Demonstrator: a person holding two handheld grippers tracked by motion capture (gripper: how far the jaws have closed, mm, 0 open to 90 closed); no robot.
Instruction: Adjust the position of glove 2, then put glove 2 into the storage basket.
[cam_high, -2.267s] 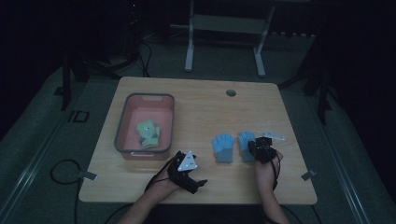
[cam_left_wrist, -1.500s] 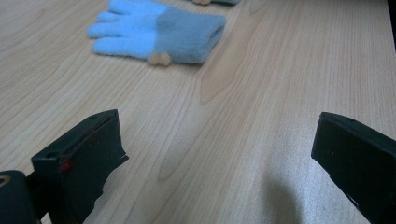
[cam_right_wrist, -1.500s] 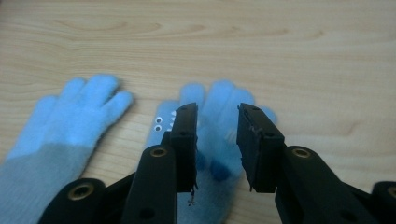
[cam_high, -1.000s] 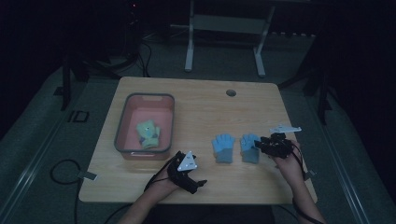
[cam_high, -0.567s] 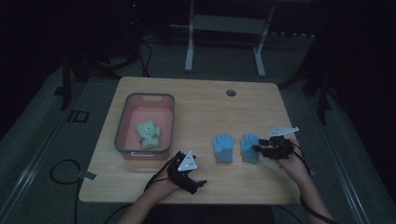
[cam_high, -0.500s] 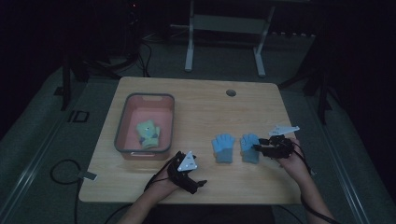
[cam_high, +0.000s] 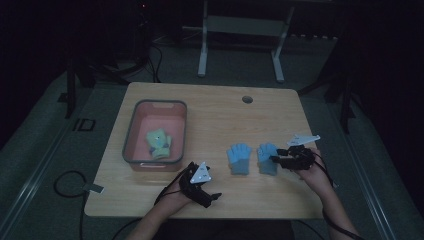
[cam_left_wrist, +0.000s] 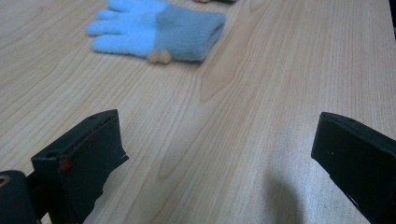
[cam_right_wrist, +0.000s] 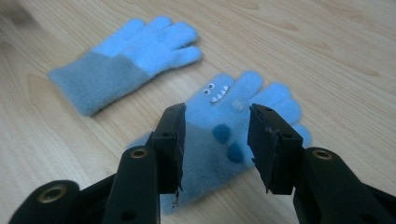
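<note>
Two blue gloves lie side by side on the wooden table (cam_high: 215, 105) | right gripper (cam_right_wrist: 215, 140) hovers over the monster-face glove (cam_right_wrist: 233, 126), jaws just opening, gripping nothing; plain glove (cam_right_wrist: 123, 63) beside it | left gripper (cam_left_wrist: 212, 154) spread wide, empty, near the table's front edge

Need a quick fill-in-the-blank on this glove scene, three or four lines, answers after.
1. The right gripper hovers over the blue knit glove with the ____ face.
2. The plain blue knit glove lies on the wooden ____.
3. The green knit item sits inside the pink plastic ____.
4. The left gripper has its jaws ____.

Answers: monster; table; bin; open
</note>
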